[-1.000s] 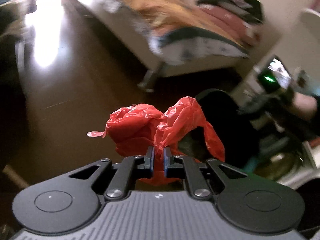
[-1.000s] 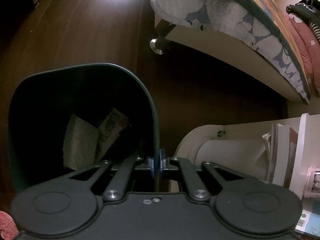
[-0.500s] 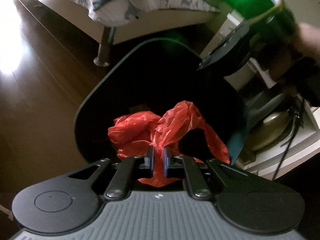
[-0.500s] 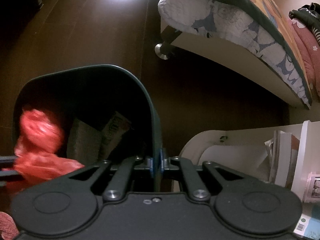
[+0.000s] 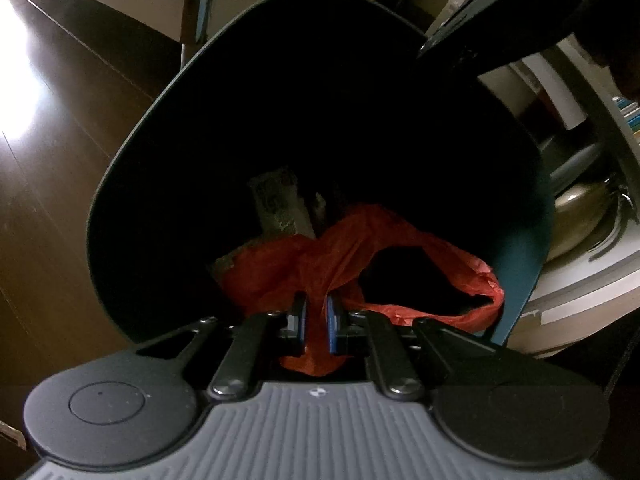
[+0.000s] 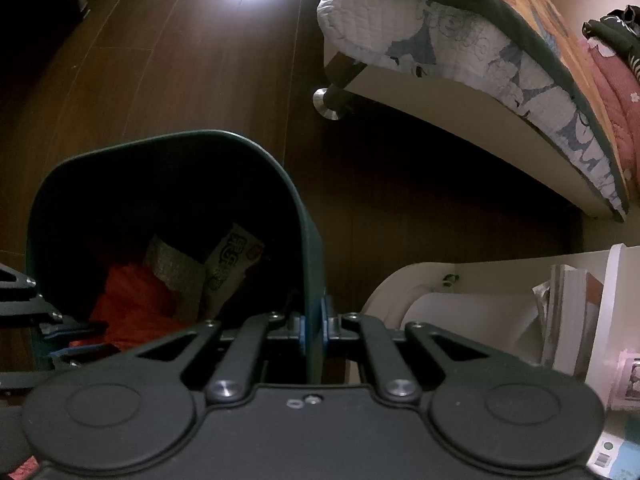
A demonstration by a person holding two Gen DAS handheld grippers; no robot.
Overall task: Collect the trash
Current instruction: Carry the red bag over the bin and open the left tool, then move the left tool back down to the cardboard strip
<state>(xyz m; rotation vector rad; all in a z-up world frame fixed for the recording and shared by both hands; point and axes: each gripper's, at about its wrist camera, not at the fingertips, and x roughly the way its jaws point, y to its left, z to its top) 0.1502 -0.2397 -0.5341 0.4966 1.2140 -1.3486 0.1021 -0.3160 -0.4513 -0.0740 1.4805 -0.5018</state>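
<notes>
The left gripper [image 5: 316, 316] pinches the red plastic bag [image 5: 360, 256] narrowly, the bag already inside the dark bin [image 5: 120, 184]; the right gripper [image 6: 314, 326] is clamped on the bin's wall. A loop of the bag lies against the near rim and may snag there on release. Paper scraps [image 6: 232, 268] lie deeper, the bed [image 6: 480, 60] beyond.

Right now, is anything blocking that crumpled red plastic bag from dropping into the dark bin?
Nothing visible: the red plastic bag already hangs inside the dark teal bin, above paper scraps, pinched by the left gripper.
</notes>
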